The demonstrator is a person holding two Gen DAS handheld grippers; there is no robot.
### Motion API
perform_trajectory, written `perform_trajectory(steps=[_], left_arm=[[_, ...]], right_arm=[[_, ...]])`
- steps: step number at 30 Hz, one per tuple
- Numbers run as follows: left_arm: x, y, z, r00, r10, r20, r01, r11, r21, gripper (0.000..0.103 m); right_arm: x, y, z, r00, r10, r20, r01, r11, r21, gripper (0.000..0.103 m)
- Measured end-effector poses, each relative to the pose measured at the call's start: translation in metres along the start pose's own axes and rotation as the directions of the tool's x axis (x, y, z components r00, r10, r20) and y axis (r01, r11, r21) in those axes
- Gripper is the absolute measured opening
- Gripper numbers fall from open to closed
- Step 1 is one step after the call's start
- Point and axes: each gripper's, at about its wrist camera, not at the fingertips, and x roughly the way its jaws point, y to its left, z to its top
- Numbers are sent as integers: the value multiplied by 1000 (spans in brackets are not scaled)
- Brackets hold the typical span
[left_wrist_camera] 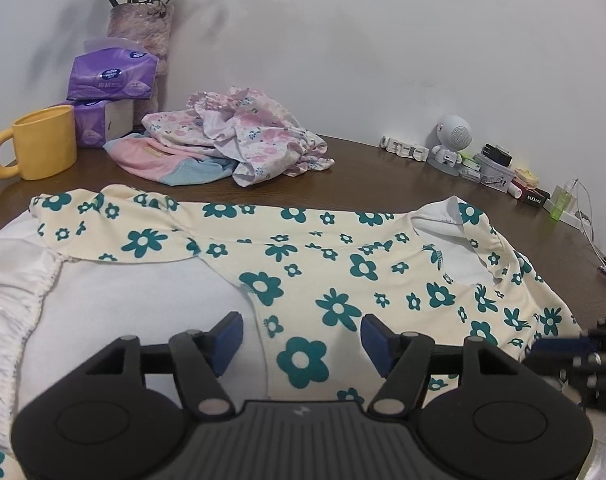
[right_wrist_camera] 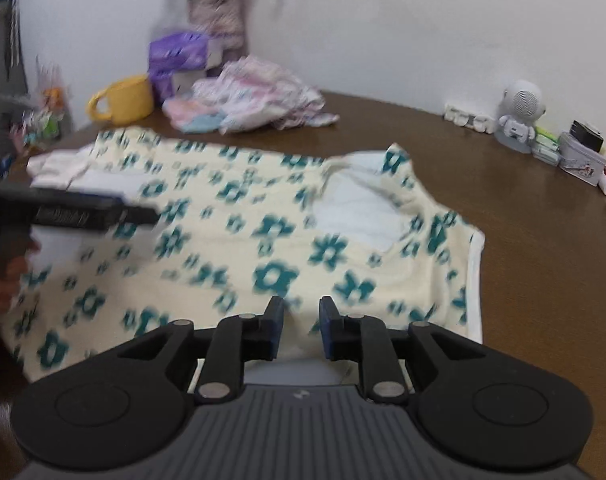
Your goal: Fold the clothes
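brown wooden table [left_wrist_camera: 363, 168] runs back to a pale wall, and going from the left along its far edge stand a yellow mug [left_wrist_camera: 43, 144], purple tissue packs [left_wrist_camera: 111, 80] and a vase of flowers [left_wrist_camera: 143, 32]. just right of the mug sits a loose heap of pink floral clothes [left_wrist_camera: 239, 136], bunched and rumpled rather than squared, so by the look of it that pile is yet to be folded.

nearer, the cream garment with teal flowers [left_wrist_camera: 343, 264] lies spread over the table, its left part turned over so the white inside [left_wrist_camera: 123, 300] and a gathered elastic edge show, while its neckline [left_wrist_camera: 455, 252] points right. one side seems doubled in, though whether that is a deliberate fold or just how it fell cannot be settled; it is not a compact bundle, so most of its folding looks left to do.

the left gripper [left_wrist_camera: 301, 342] hovers low over the cloth with its fingers spread wide, nothing between them. the right gripper [right_wrist_camera: 301, 322] sits at the near hem, fingers a narrow gap apart, released; no cloth is clearly pinched. far right, a small white speaker figure [left_wrist_camera: 451, 140] and clutter line the wall.
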Motion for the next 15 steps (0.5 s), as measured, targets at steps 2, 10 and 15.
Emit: perform_trajectory(steps=[2, 10, 15], left_arm=[[0, 0, -1, 1000, 3, 4, -3, 1000, 6, 64], [-1, 4, -2, 1000, -3, 17, 3, 1000, -2, 66], [-2, 6, -3, 1000, -7, 25, 7, 1000, -9, 66]], right_arm=[[-1, 1, -4, 1000, -12, -14, 12, 1000, -1, 19], [-13, -1, -6, 999, -23, -26, 25, 998, 64, 19], [-19, 7, -2, 1000, -4, 9, 4, 997, 77, 19]])
